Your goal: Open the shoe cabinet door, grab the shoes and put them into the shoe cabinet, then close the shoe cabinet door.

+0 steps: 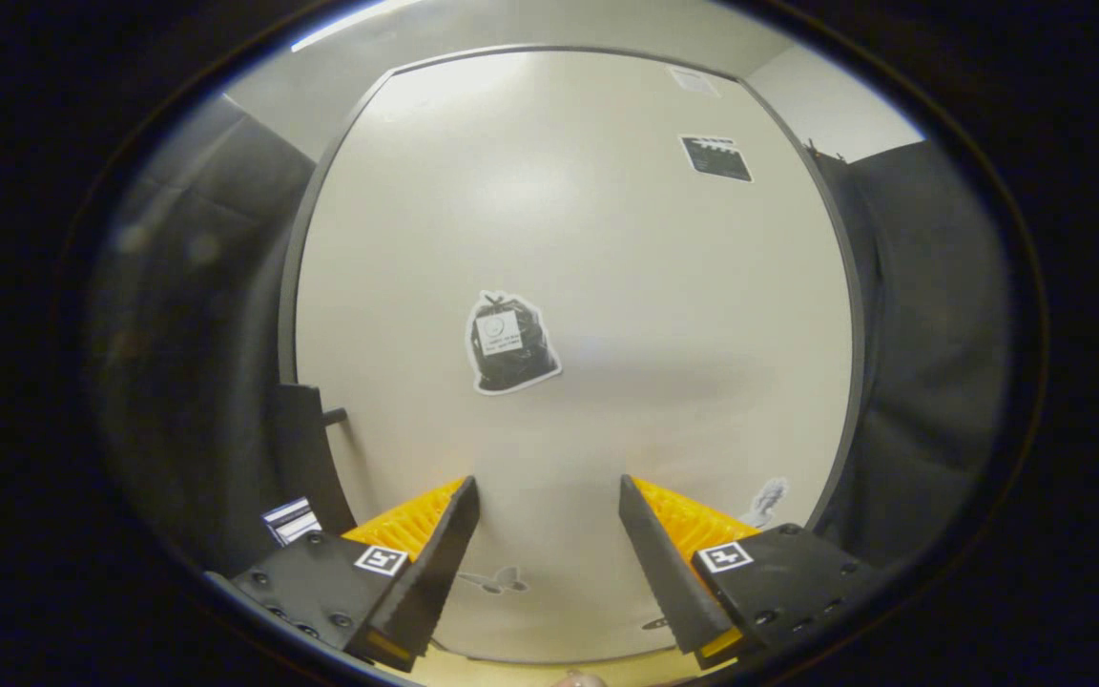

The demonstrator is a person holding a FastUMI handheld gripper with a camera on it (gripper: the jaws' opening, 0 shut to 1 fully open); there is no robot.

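The shoe cabinet door [607, 286] is a pale, flat panel with a dark frame, standing close in front of the fingers. It looks shut and flush in its frame. A sticker of a black bag [509, 343] sits on the door just beyond the fingertips. My gripper [548, 485] is open, its two fingers spread wide with only bare door surface showing between them. A dark block with a short peg [306, 448] juts out at the door's left edge, just beyond the left finger; I cannot tell whether it is the handle.
Dark booth cloth [931, 363] hangs on both sides of the cabinet. A small dark label [716, 157] is stuck high on the door at the right, and small stickers [767, 501] lie low near the right finger. A striped tag [290, 521] shows beside the left finger.
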